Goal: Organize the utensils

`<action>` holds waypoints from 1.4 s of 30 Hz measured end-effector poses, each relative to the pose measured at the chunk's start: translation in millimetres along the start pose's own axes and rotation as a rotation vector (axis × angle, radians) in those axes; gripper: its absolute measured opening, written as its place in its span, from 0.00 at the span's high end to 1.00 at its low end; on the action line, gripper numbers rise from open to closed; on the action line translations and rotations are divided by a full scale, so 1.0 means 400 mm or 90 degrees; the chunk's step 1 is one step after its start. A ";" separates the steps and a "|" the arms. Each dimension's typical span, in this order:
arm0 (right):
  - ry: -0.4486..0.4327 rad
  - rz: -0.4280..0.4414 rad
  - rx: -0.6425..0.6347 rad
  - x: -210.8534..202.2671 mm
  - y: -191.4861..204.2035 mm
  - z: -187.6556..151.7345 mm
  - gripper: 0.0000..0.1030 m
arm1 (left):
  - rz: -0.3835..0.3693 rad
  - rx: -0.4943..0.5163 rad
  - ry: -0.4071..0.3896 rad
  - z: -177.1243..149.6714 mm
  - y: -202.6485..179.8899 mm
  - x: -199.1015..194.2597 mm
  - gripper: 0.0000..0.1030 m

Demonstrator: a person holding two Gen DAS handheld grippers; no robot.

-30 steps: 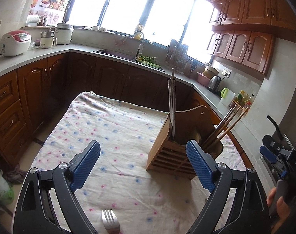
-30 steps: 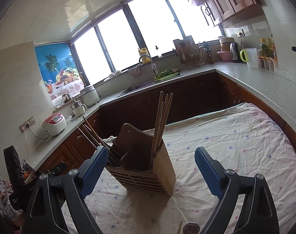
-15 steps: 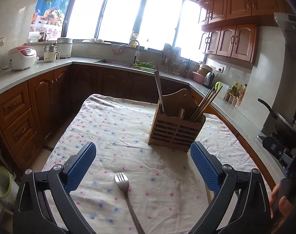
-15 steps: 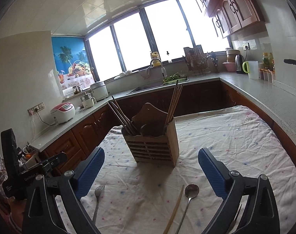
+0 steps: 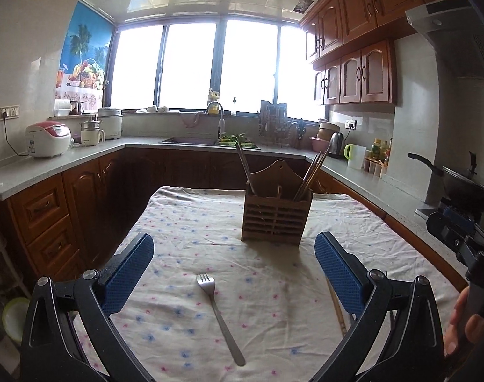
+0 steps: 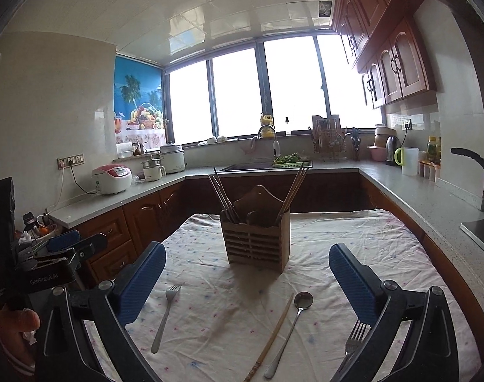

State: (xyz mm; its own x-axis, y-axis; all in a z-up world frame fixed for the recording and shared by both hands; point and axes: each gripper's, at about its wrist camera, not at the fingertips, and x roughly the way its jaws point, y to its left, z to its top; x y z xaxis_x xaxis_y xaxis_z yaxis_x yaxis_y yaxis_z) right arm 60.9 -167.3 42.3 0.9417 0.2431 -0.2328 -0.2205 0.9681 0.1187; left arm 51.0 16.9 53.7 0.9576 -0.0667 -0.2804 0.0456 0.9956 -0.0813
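Both pairs of blue-padded fingers are spread wide and hold nothing. The left gripper (image 5: 234,269) hangs above the flowered tablecloth (image 5: 184,222) with a steel fork (image 5: 218,313) lying almost dead centre between its pads. The right gripper (image 6: 246,278) hovers a little further along the table, its gap framing a wooden chopstick (image 6: 272,334) and a long-handled spoon (image 6: 292,324) side by side.

The wooden utensil holder (image 5: 275,215) stands upright further up the cloth, ahead of both grippers, already carrying chopsticks at its two ends; one bundle leans left, the other right. Four pieces remain loose on the cloth: the fork, the single chopstick, the spoon, and a second fork (image 6: 353,339) half hidden behind the right gripper's right finger.

What matters for the next grab, I'd say, is the first fork's lie. Its tines point toward the holder and its handle runs back toward the left gripper, slanting slightly to the right as it nears. That long axis runs roughly along the fingers' own forward direction, so a straight drop would let the pads close across the thin handle. The left gripper is plainly the nearer one for it; from the right wrist view the same fork sits off beside the left finger, outside the gap. The chopstick and spoon, angled similarly with their heads toward the holder, look better suited to the right gripper.
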 end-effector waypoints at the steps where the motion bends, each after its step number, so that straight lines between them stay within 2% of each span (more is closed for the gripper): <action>1: -0.006 -0.016 0.002 -0.008 0.000 -0.022 0.00 | 0.002 0.002 0.003 -0.019 -0.007 -0.002 0.00; 7: -0.007 -0.062 -0.013 -0.026 -0.005 -0.127 0.00 | 0.030 0.014 0.028 -0.119 -0.029 0.007 0.00; 13: 0.013 -0.072 -0.011 -0.035 -0.014 -0.175 0.00 | 0.053 0.015 0.033 -0.153 -0.021 0.012 0.00; 22: 0.019 -0.063 -0.008 -0.033 -0.015 -0.192 0.00 | 0.077 0.024 0.038 -0.166 -0.022 0.012 0.00; 42: 0.027 -0.047 -0.011 -0.020 -0.015 -0.201 0.00 | 0.085 0.031 0.045 -0.168 -0.022 0.014 0.00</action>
State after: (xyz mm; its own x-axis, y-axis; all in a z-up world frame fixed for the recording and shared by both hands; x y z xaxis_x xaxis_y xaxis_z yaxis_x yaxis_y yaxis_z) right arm 34.3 -170.4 -34.3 0.9441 0.1728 -0.2808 -0.1554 0.9843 0.0830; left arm 36.8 3.6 -11.3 0.9337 0.0636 -0.3522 -0.0654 0.9978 0.0069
